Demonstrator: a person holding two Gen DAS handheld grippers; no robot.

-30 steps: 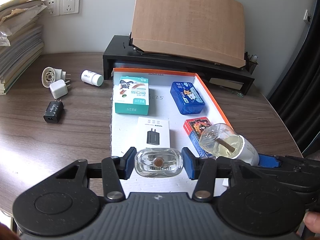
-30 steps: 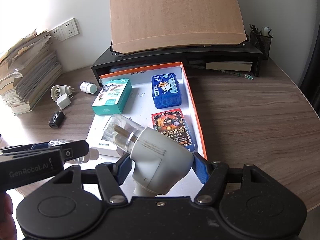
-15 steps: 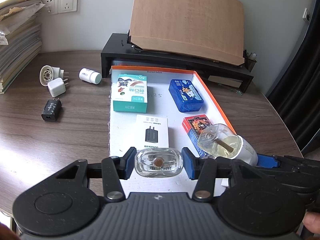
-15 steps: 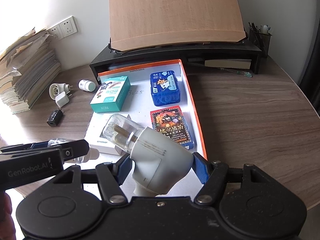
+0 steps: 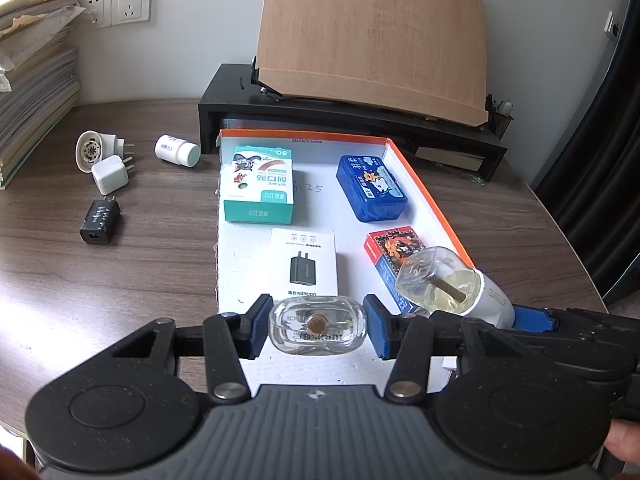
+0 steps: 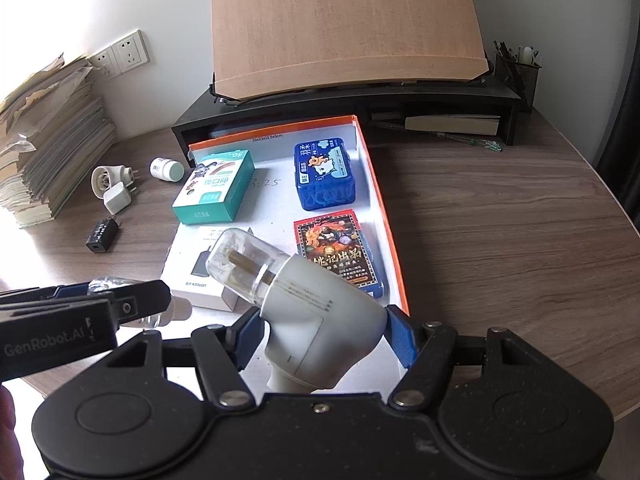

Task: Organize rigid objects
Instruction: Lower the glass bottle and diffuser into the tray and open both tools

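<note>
- Your left gripper (image 5: 318, 330) clamps a small clear glass bottle (image 5: 318, 330), base towards you, over the near end of the orange-rimmed tray (image 5: 432, 200).
- Your right gripper (image 6: 322, 338) grips a white plug-in vaporizer (image 6: 316, 320) with its clear liquid bottle beside it.
- Nothing has shifted; both hold steady.

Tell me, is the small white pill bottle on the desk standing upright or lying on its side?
Lying on its side. The white pill bottle rests lengthwise on the desk, cap end pointing toward the orange-rimmed tray.
</note>
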